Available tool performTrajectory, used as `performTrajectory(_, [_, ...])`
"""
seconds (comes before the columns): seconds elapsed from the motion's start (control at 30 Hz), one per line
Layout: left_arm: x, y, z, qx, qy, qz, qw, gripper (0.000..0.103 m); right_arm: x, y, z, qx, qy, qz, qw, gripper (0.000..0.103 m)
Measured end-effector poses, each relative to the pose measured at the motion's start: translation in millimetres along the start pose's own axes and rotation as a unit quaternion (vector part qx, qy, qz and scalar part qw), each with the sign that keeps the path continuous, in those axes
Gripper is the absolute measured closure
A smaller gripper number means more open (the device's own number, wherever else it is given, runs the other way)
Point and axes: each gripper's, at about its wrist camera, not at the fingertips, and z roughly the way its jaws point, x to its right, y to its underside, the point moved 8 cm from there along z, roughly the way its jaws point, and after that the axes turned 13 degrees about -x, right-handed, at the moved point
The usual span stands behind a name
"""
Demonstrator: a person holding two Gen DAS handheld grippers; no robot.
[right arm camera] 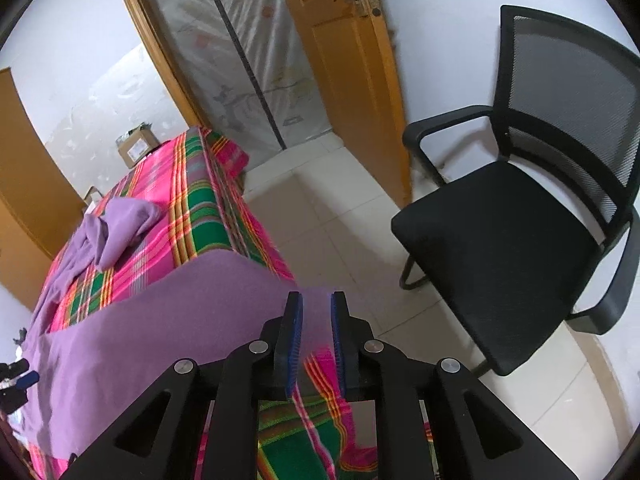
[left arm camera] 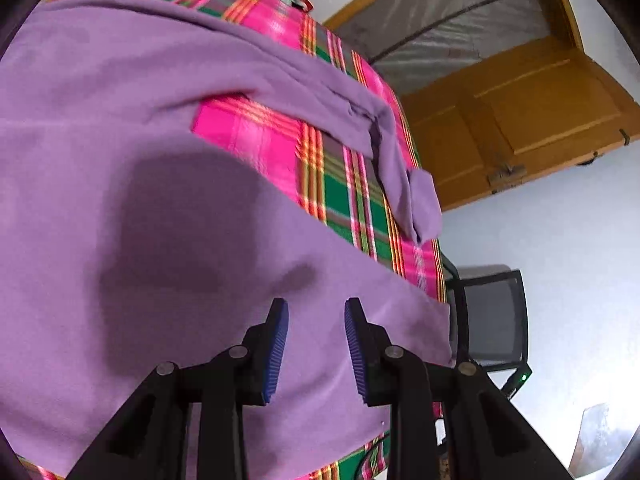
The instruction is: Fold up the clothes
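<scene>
Purple knit long-sleeved garment [left arm camera: 168, 208] lying spread over plaid-covered desk [left arm camera: 344, 200], sleeve [left arm camera: 404, 168] trailing at 1 o'clock. Left gripper [left arm camera: 316, 310] hovering over hem, fingers parted, empty. Right gripper [right arm camera: 316, 300] nearing hem corner at desk edge, fingers narrowly apart, empty.

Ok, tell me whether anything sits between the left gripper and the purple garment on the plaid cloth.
Nothing visible does. The left gripper hovers open directly over the purple fleece garment spread on the pink and green plaid cloth; only bare purple fabric shows between its blue fingertips.
</scene>
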Motion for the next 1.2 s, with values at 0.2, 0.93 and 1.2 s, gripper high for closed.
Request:
performTrajectory(0.2, [-6.0,-17.8,-22.0,0.029,-0.007,-0.006,0.9995,0.074,-23.3,-12.8,-7.4,0.008,-0.019,-0.03,0.999,0.087])
performTrajectory(0.93, [-14.7,-93.0,-38.7,0.047,-0.126,0.02,0.9907,0.074,-201.2,-76.0,62.0,-0.062,-0.103,-0.226,0.967,0.069])
performTrajectory(1.2, [-26.2,-114.0,-17.3,0.026,-0.15,0.011,0.9884,0.074,-259.6,-89.0,96.1,-0.063,-0.097,-0.268,0.957,0.049])
